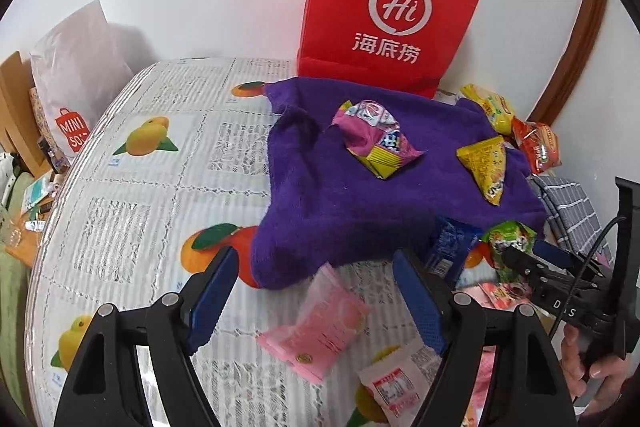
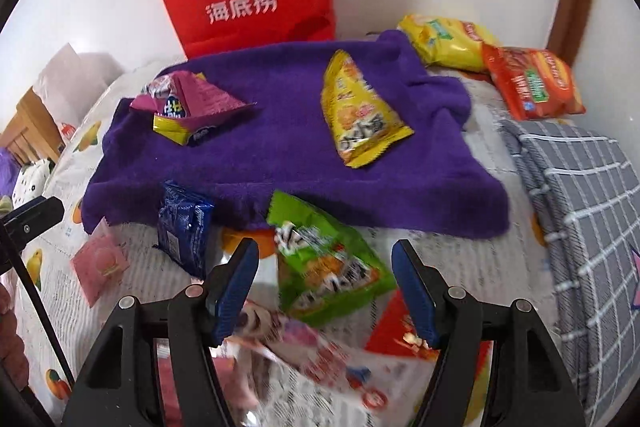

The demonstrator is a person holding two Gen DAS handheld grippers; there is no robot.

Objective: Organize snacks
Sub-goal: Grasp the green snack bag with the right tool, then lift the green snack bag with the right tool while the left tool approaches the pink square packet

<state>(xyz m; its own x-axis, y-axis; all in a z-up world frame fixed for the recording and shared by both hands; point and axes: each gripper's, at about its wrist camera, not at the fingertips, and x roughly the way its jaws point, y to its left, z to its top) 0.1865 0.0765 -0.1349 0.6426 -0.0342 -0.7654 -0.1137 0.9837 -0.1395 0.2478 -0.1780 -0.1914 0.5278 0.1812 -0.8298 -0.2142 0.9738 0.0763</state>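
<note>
Snack packets lie scattered on a table around a purple towel (image 1: 380,187). On the towel rest a pink-and-yellow bag (image 1: 376,139) and a yellow bag (image 1: 486,163). My left gripper (image 1: 314,253) is open above a pink packet (image 1: 320,323), holding nothing. A white-and-red packet (image 1: 390,383) lies near its right finger. My right gripper (image 2: 325,247) is open over a green bag (image 2: 328,267), its pads clear of the bag. A blue packet (image 2: 184,227) leans at the towel's front edge. Blurred packets (image 2: 300,347) and a red packet (image 2: 400,331) lie under the right gripper.
A red paper bag (image 1: 392,7) stands against the wall behind the towel. A yellow chip bag (image 2: 444,43) and a red one (image 2: 532,83) sit at the back right. A grey checked cloth (image 2: 580,207) covers the right side. A white shopping bag (image 1: 76,79) stands at the far left.
</note>
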